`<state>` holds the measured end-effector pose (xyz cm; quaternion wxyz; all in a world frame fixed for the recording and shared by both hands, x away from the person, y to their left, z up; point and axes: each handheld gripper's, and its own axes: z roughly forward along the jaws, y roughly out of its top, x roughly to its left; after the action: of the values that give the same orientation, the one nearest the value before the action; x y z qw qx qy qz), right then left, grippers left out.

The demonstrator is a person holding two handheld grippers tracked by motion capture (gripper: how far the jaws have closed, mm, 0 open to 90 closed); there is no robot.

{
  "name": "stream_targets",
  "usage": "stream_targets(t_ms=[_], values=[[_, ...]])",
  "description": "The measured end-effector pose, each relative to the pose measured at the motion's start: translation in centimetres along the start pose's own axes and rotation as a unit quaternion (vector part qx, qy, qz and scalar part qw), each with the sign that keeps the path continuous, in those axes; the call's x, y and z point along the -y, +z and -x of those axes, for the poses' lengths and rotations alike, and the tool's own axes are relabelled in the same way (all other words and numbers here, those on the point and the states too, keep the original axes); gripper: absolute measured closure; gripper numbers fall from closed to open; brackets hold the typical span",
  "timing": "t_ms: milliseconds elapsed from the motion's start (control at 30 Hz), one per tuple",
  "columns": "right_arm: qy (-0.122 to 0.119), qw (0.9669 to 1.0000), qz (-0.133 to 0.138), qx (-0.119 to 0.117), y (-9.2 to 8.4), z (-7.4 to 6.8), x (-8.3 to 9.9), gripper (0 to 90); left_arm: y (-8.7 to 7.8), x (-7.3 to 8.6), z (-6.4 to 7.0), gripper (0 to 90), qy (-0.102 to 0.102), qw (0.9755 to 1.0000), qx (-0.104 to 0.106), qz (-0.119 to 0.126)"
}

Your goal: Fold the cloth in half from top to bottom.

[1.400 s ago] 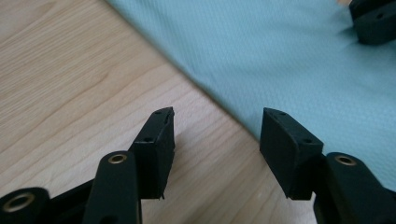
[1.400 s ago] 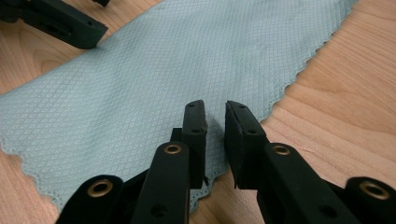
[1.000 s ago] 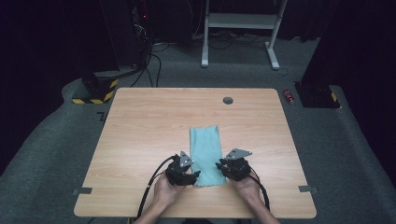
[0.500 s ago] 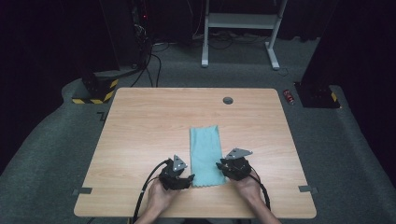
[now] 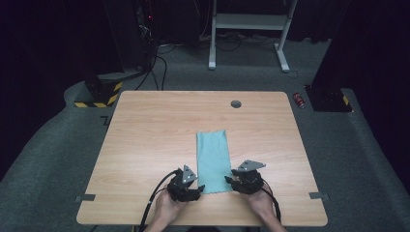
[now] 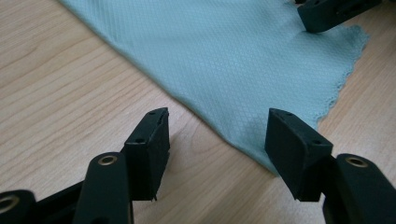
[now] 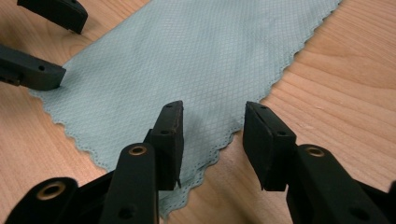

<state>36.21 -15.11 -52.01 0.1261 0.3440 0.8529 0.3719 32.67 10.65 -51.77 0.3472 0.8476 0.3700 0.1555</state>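
A teal cloth (image 5: 212,158), folded into a long strip, lies flat on the wooden table (image 5: 145,140), its near end between my two grippers. My left gripper (image 5: 197,187) stands open at the cloth's near left corner. In the left gripper view its jaws (image 6: 217,126) straddle that corner of the cloth (image 6: 224,56). My right gripper (image 5: 229,181) is open at the near right corner. Its jaws (image 7: 212,121) have just been opening, and the cloth's scalloped edge (image 7: 205,154) lies loose between them, not pinched.
A round grommet hole (image 5: 236,104) sits near the table's far edge. On the floor beyond are a black-and-yellow striped block (image 5: 99,94), a white frame (image 5: 246,29) and a small red item (image 5: 300,100). Grey tape marks (image 5: 84,197) flag the near corners.
The left gripper has shifted slightly to the left at the cloth's near corner. The right hand and the cloth have stayed in place.
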Motion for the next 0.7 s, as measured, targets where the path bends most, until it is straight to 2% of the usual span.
stream_targets(t_ms=[167, 700], values=[[-0.022, 0.9997, -0.004, 0.007, 0.1, -0.9, -0.1, 60.2, -0.2, 0.2, -0.2, 40.8, 0.000, 1.0000, 0.000, -0.003], [-0.027, 0.9996, -0.003, 0.001, 0.0, -2.7, 0.1, 62.7, -1.3, 1.5, -0.4, 44.3, -0.013, 0.9999, -0.004, 0.005]])
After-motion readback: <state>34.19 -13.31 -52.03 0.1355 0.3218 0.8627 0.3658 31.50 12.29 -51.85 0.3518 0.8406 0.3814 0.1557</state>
